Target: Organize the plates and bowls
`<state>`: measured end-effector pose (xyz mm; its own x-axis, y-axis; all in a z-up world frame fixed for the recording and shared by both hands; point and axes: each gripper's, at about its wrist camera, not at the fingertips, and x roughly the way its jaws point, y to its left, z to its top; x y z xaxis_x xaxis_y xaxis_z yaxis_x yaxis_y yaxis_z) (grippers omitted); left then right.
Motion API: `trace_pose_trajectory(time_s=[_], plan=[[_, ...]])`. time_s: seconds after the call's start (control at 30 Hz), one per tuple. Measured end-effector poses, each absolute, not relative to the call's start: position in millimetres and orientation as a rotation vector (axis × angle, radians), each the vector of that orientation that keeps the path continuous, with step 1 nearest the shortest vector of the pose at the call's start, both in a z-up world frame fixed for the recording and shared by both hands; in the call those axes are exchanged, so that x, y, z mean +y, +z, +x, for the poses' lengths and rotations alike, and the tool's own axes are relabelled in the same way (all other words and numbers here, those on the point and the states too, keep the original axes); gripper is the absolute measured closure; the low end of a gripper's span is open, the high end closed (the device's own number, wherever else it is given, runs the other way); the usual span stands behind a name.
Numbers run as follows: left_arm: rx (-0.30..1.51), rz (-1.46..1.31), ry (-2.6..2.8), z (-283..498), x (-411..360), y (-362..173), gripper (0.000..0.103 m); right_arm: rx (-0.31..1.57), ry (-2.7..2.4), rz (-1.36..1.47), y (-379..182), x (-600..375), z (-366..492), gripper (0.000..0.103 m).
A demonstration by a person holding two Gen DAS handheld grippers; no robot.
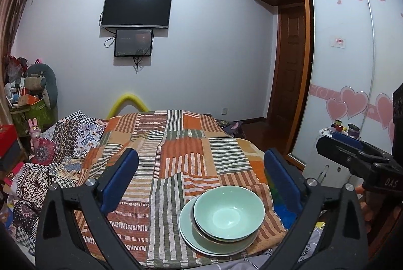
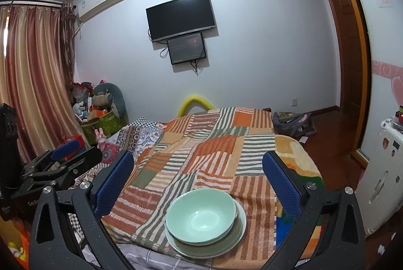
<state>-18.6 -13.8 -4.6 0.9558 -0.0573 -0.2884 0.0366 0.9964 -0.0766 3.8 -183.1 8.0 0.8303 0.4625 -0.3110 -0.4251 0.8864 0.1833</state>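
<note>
Stacking looks finished: green bowl (image 1: 228,213) is nested on plate (image 1: 201,243) on near bed (image 1: 176,144), both grippers' jaws held wide, empty; withdrawal is probably called for.

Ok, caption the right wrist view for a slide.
Open right claw above a green bowl stacked on plates on a striped quilt.

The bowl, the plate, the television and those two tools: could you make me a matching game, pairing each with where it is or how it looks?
Things:
1. bowl
2. plate
3. television
4. left tool and right tool

States:
A. hung on the wall, screen dark
B. open, holding nothing
C. lowest of the stack, on the striped blanket
D. top of the stack, empty

Pairs: 1-D, 2-C, 3-A, 4-B
</note>
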Motion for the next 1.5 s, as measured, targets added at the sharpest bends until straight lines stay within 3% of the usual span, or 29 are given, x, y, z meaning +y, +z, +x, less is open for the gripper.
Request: trace_pose_trajectory(time_s=[1.5], plan=[[0.299,-0.071,-0.032,-14.8,-10.4,-9.9,0.000,0.388,0.481,0.112,7.6,-182.9,5.7,0.001]])
